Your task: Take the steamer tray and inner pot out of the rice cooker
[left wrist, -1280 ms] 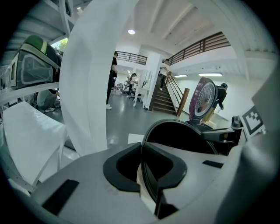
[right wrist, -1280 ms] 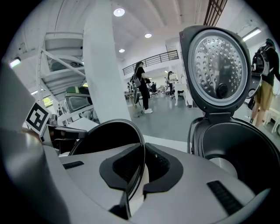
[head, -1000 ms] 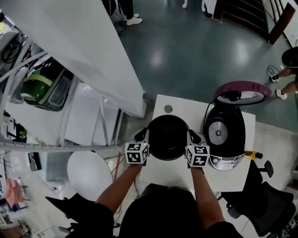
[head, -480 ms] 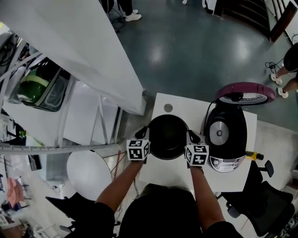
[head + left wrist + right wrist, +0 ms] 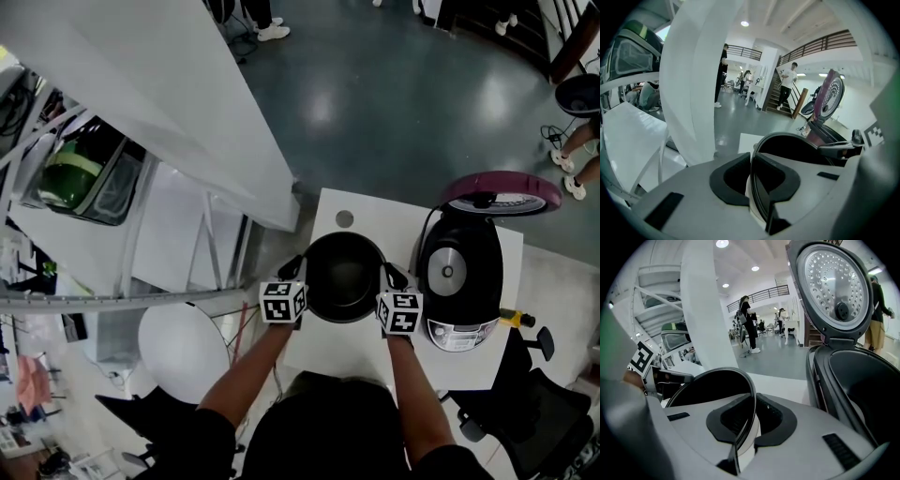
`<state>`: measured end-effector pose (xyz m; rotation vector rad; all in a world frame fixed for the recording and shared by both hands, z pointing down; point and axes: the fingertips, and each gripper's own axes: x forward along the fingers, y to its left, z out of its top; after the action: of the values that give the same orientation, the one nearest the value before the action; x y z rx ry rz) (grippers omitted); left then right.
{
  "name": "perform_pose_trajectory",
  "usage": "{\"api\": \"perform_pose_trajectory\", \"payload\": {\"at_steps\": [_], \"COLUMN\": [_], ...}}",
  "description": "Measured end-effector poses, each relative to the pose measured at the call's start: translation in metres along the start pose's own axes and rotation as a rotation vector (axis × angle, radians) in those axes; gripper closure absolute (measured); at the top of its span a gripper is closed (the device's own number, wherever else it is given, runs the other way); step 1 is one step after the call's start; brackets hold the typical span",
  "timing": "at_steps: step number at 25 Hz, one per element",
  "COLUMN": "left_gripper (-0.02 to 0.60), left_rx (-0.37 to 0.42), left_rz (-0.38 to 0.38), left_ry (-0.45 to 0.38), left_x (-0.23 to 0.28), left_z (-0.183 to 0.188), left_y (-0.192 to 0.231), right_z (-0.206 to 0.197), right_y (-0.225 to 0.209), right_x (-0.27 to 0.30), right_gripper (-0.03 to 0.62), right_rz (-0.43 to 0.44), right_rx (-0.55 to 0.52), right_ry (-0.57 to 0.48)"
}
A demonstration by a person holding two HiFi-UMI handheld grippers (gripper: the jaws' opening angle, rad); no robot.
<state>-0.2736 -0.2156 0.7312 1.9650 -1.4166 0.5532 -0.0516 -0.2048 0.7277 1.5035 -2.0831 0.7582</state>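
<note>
Inner pot [image 5: 344, 277], black and empty, sits out of the cooker over the white table [image 5: 375, 211], held between the two grippers. Whether its base touches the tabletop cannot be told.

The left gripper [image 5: 292, 270] is at the pot's 9 o'clock. In the left gripper view its jaws are clenched on the thin rim of the pot [image 5: 797, 140], with one dark pad inside the wall and one outside, where the left gripper [image 5: 751, 176] bites. The right gripper [image 5: 392, 277] is at the pot's 3 o'clock. In the right gripper view it [image 5: 752, 423] pinches the opposite rim of the pot [image 5: 712, 385] the same way, pads tight on either side of the wall.

At 3 o'clock of the pot, just beside the right gripper, stands the black rice cooker [image 5: 459, 281]. Its lid [image 5: 503, 192] is swung open at the body's 12 o'clock. The right gripper view shows the cooker's dark cavity [image 5: 862, 385] and the dimpled metal plate inside the raised lid [image 5: 829, 284].

A small grey round grommet [image 5: 345, 218] lies in the tabletop at 12 o'clock of the pot.
</note>
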Motion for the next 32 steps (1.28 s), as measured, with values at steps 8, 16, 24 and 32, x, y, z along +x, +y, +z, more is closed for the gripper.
{"api": "perform_pose_trajectory", "payload": {"at_steps": [8, 16, 24, 32], "left_gripper": [0.428, 0.424, 0.538, 0.574], "left_rx": [0.02, -0.006, -0.128, -0.112], "left_rz": [-0.043, -0.072, -0.203, -0.263], "left_ry": [-0.074, -0.183, -0.323, -0.363], "left_x": [-0.01, -0.085, -0.186, -0.221], "left_z": [0.017, 0.031, 0.019, -0.035], "left_y": [-0.006, -0.026, -0.07, -0.097], "right_z": [0.014, 0.047, 0.045, -0.001], "right_y": [0.014, 0.039, 0.08, 0.072], "right_x": [-0.012, -0.073, -0.158, -0.237], "right_gripper": [0.498, 0.502, 0.583, 0.589], "right_rz": [0.049, 0.1, 0.199, 0.121], "right_rx": [-0.052, 0.042, -0.034, -0.068], "right_ry": [-0.067, -0.184, -0.253, -0.256]}}
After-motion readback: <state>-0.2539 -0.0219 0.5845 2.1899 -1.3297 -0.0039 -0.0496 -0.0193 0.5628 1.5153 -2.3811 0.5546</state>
